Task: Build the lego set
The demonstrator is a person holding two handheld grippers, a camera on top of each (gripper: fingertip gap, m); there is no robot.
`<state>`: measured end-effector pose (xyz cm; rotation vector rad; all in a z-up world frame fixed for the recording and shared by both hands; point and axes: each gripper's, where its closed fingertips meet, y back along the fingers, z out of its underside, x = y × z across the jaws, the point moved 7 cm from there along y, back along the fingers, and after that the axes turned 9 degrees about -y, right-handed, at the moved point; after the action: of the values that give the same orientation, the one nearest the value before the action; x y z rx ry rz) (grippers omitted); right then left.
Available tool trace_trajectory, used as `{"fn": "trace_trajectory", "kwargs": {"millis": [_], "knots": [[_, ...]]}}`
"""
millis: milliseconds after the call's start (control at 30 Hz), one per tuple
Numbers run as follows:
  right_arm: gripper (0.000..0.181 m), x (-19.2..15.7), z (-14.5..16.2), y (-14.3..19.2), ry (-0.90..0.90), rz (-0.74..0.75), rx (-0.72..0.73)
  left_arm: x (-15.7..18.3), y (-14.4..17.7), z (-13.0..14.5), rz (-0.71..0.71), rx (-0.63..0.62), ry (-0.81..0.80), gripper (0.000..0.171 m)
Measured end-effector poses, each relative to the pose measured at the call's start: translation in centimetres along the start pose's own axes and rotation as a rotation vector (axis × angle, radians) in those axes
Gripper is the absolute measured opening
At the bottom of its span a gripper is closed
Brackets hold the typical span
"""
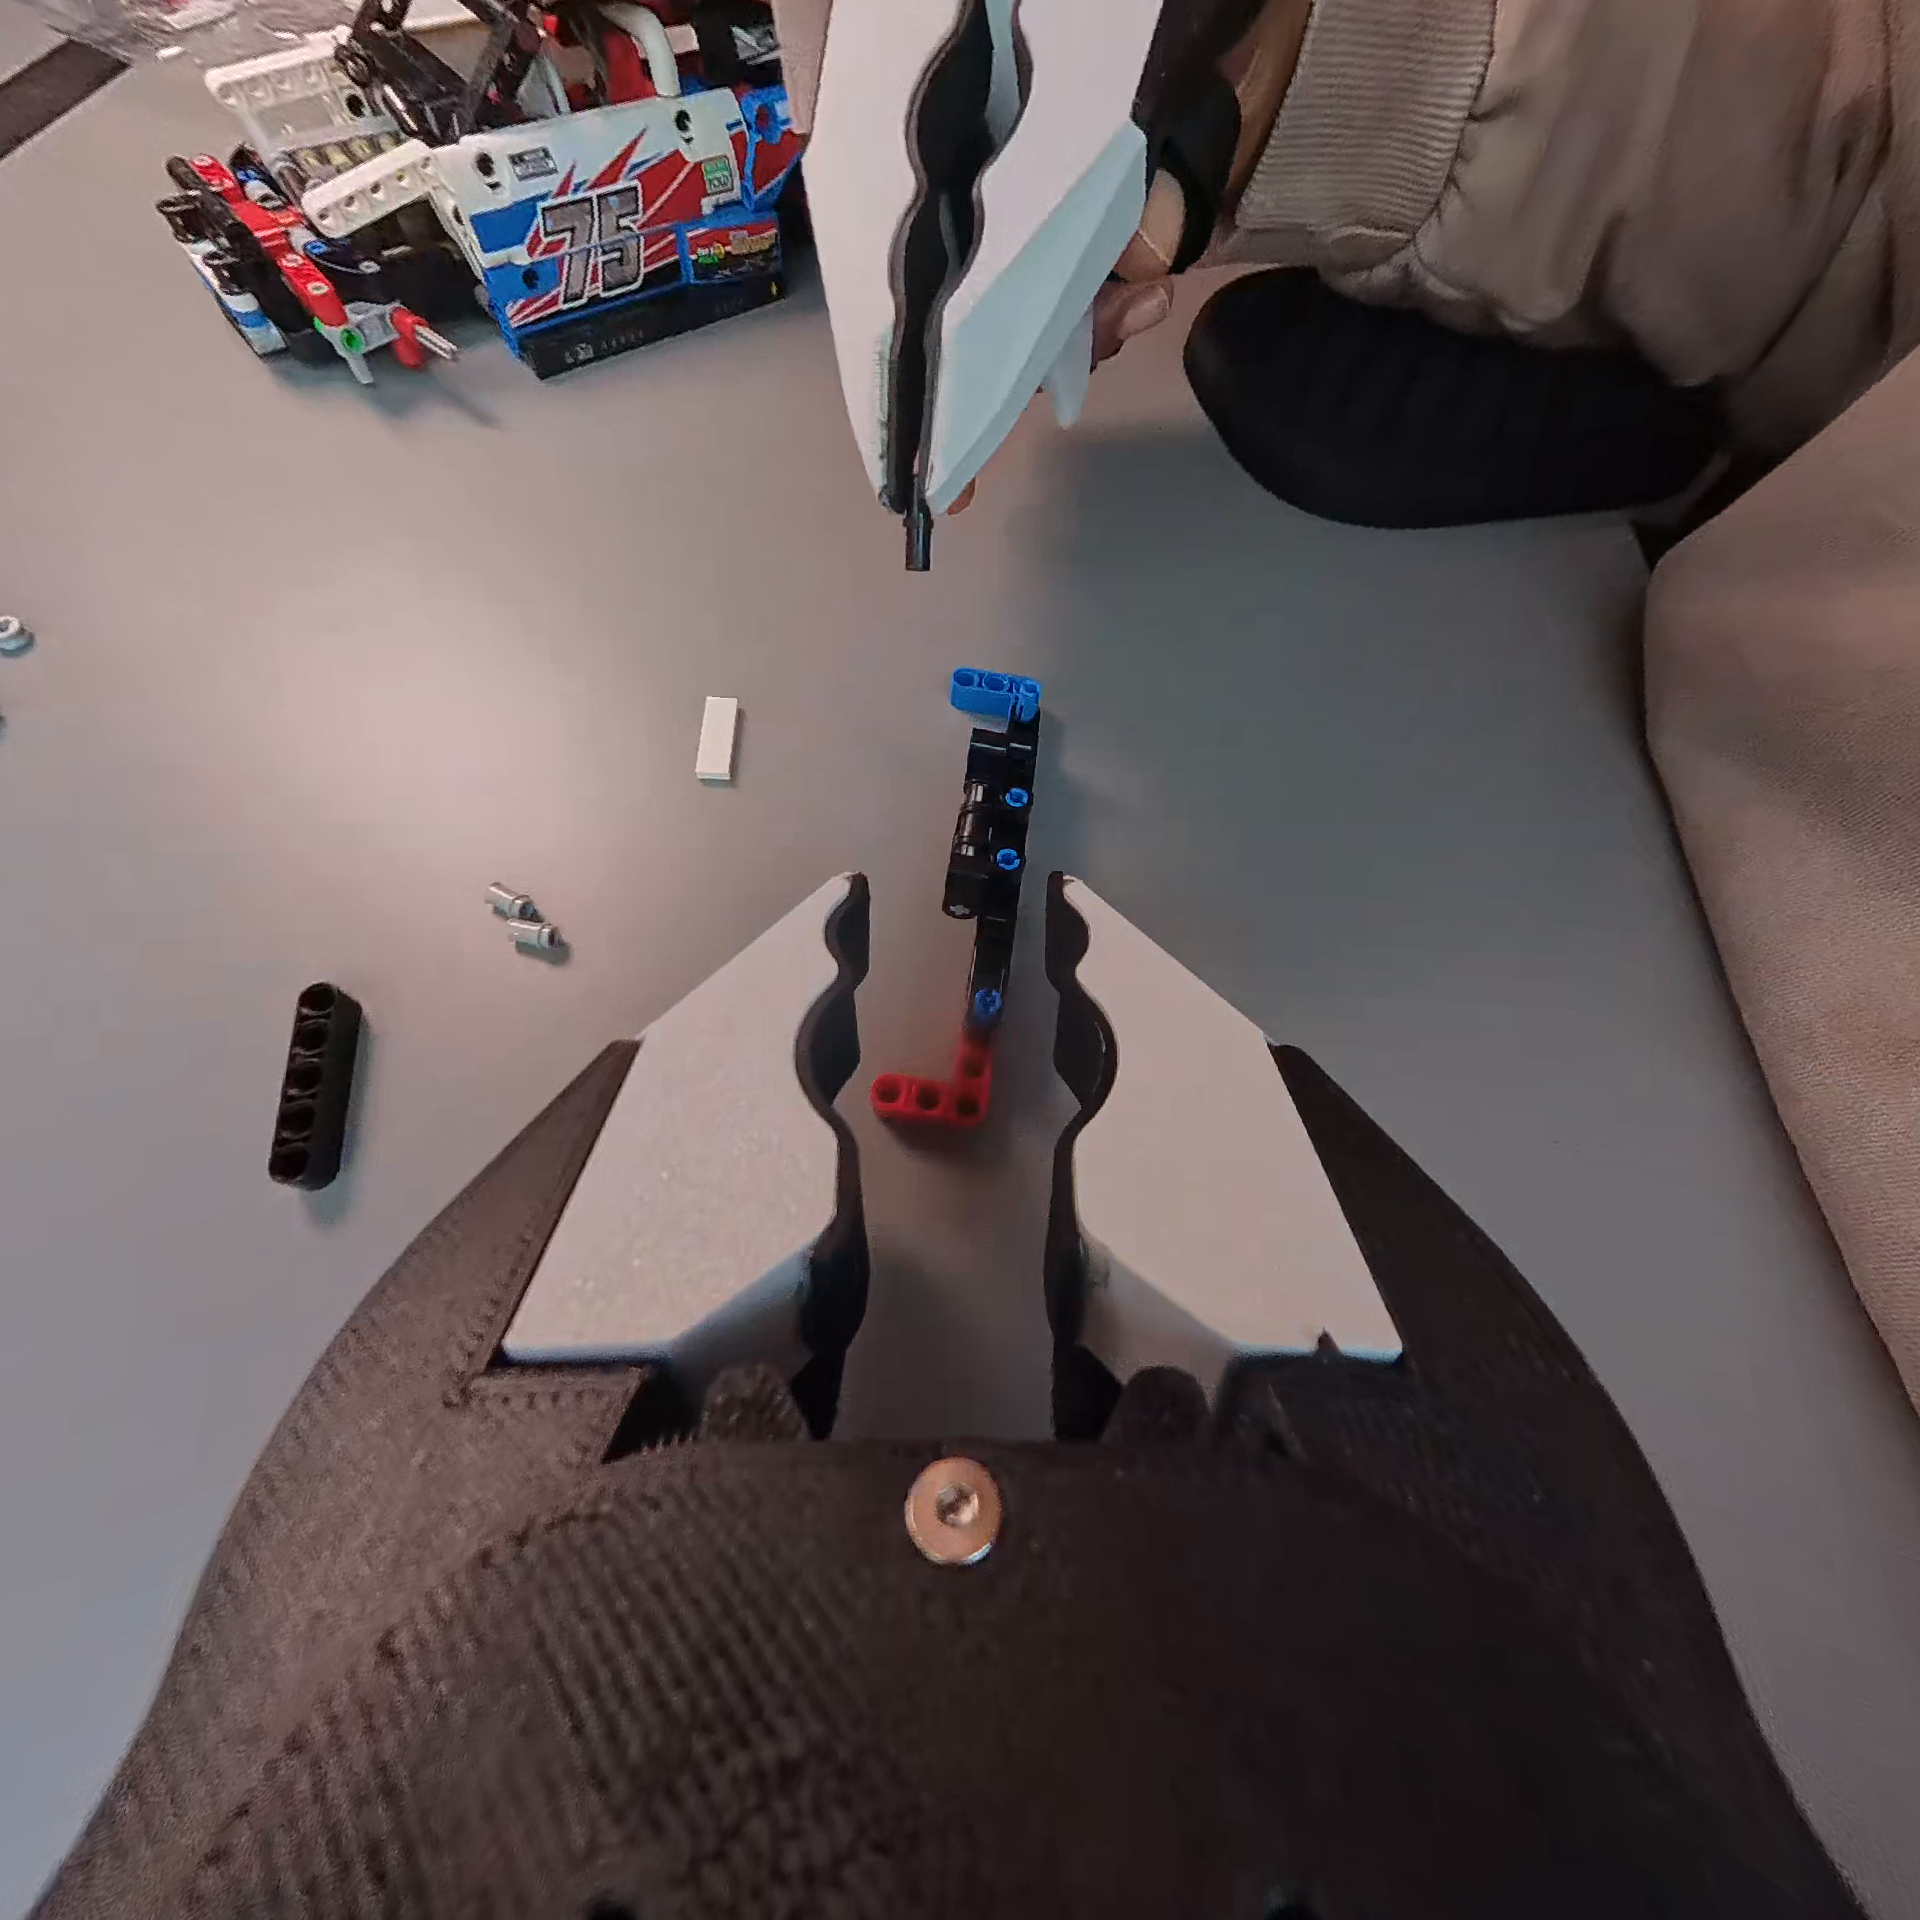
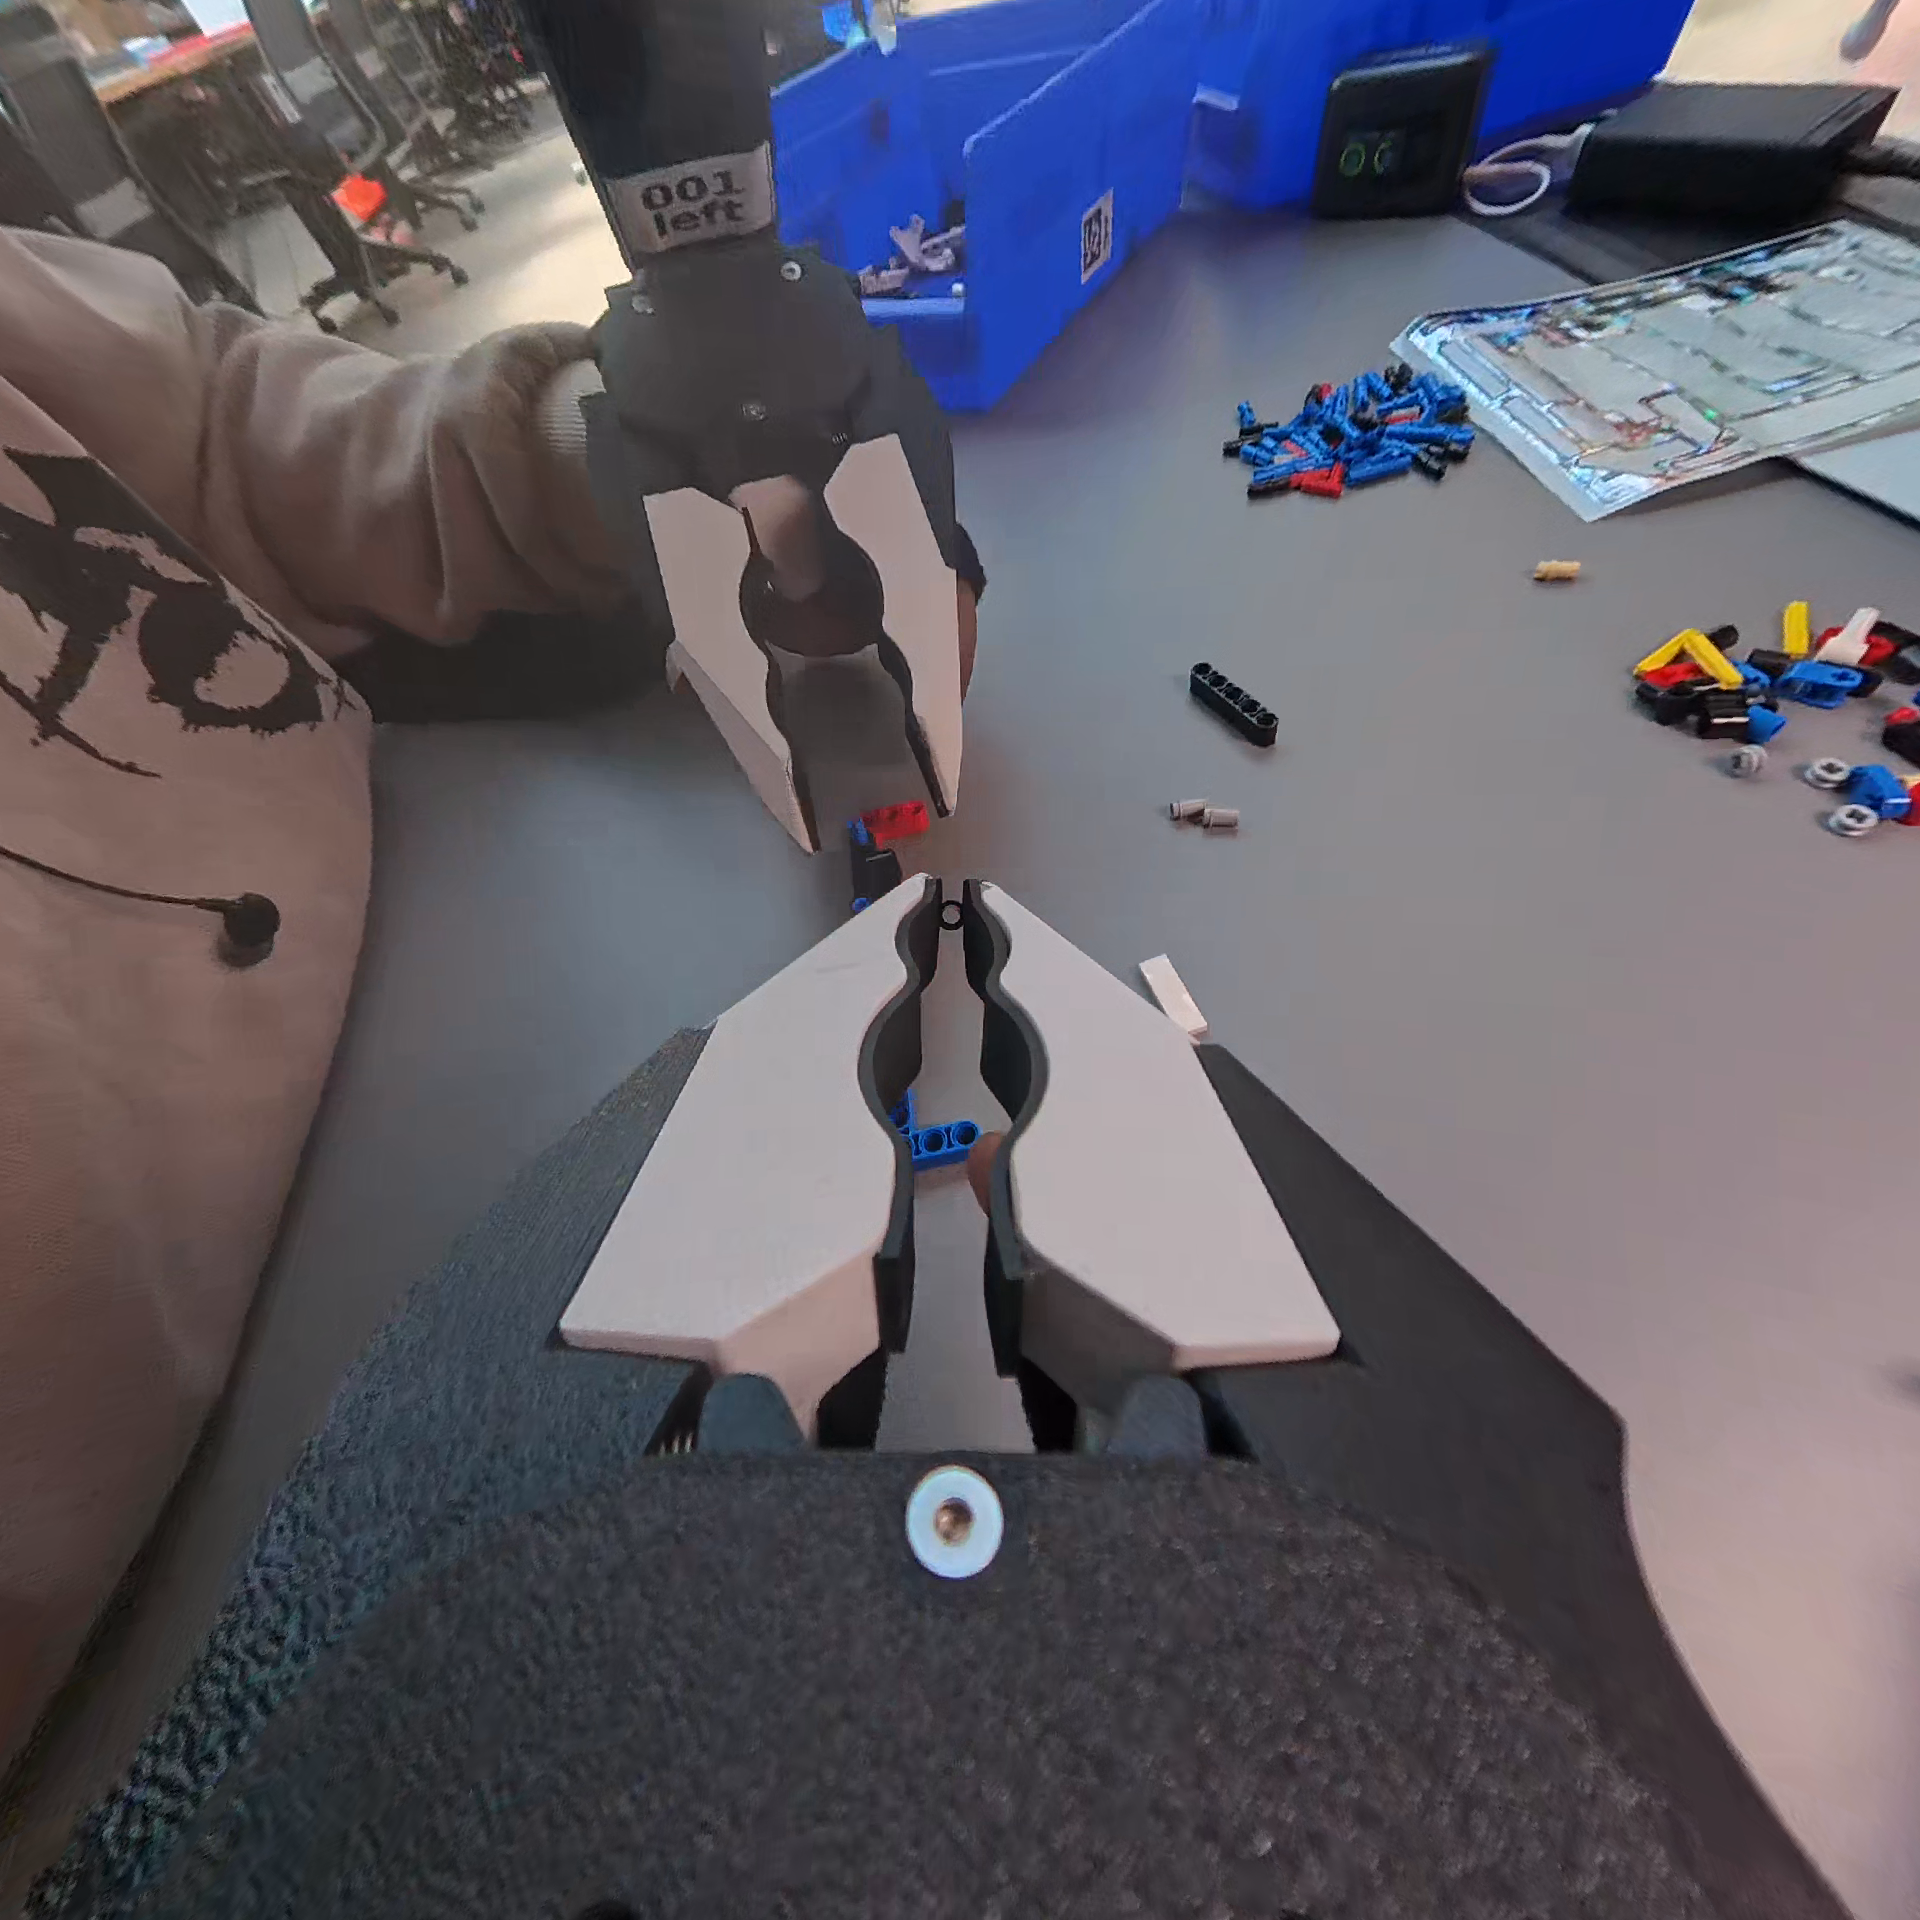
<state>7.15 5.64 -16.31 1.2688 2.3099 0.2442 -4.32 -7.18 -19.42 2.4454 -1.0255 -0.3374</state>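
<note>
A small lego sub-assembly (image 1: 992,862) lies on the grey table: a black beam with blue pins, a blue L-piece (image 1: 995,694) at its far end and a red L-piece (image 1: 932,1091) at its near end. My left gripper (image 1: 956,883) is open and hovers over it, the fingers either side of its near half. My right gripper (image 1: 912,499) comes in from above, shut on a small black pin (image 1: 918,538) that sticks out of its tips above the blue end. In the right wrist view the pin (image 2: 951,914) sits between the tips of the right gripper (image 2: 951,891), and the left gripper (image 2: 883,826) faces it.
The partly built race car (image 1: 499,197) stands at the back left. A black beam (image 1: 315,1086), two grey pins (image 1: 525,914) and a white tile (image 1: 717,738) lie loose. Piles of parts (image 2: 1351,431), an instruction booklet (image 2: 1683,353) and blue bins (image 2: 1039,156) show in the right wrist view. A person's sleeve (image 1: 1558,156) is at the right. Measured from the fingertips, the red L-piece (image 1: 932,1091) is 4 cm or so from the left gripper and 11 cm from the right. It turns up in the right wrist view (image 2: 885,814) as well.
</note>
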Motion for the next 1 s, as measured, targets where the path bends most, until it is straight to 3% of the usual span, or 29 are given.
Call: {"fn": "trace_trajectory", "kwargs": {"millis": [167, 333, 533, 633, 800, 900, 1000], "knots": [[0.001, 0.3, 0.8, -1.2, -0.043, -0.055, -0.03, 0.3, -1.3, 0.2, -0.023, -0.072, -0.093, 0.032], [0.001, 0.4, 1.4, -1.3, -0.05, -0.054, -0.046, 1.0, -2.0, 0.1, -0.087, -0.116, -0.278, 0.015], [0.001, 0.5, 1.3, -0.9, -0.015, 0.005, -0.035, 1.7, -2.3, 0.0, -0.354, -0.224, -0.761, 0.015], [0.002, 0.4, 1.5, -0.7, 0.007, 0.026, -0.047, 2.6, -2.5, 0.7, -0.401, -0.293, -0.955, 0.016], [0.002, -0.3, 2.0, -0.6, 0.041, 0.024, -0.075, 2.9, -1.8, 0.2, -0.25, -0.2, -0.659, 0.035], [0.001, -1.0, 1.9, -0.6, 0.064, 0.015, -0.086, 2.3, -0.7, -0.5, -0.176, -0.098, -0.468, 0.037], [0.001, -1.9, 1.7, -0.8, 0.099, 0.013, -0.108, 0.8, 0.2, -0.4, -0.117, -0.114, -0.387, 0.047]]}}
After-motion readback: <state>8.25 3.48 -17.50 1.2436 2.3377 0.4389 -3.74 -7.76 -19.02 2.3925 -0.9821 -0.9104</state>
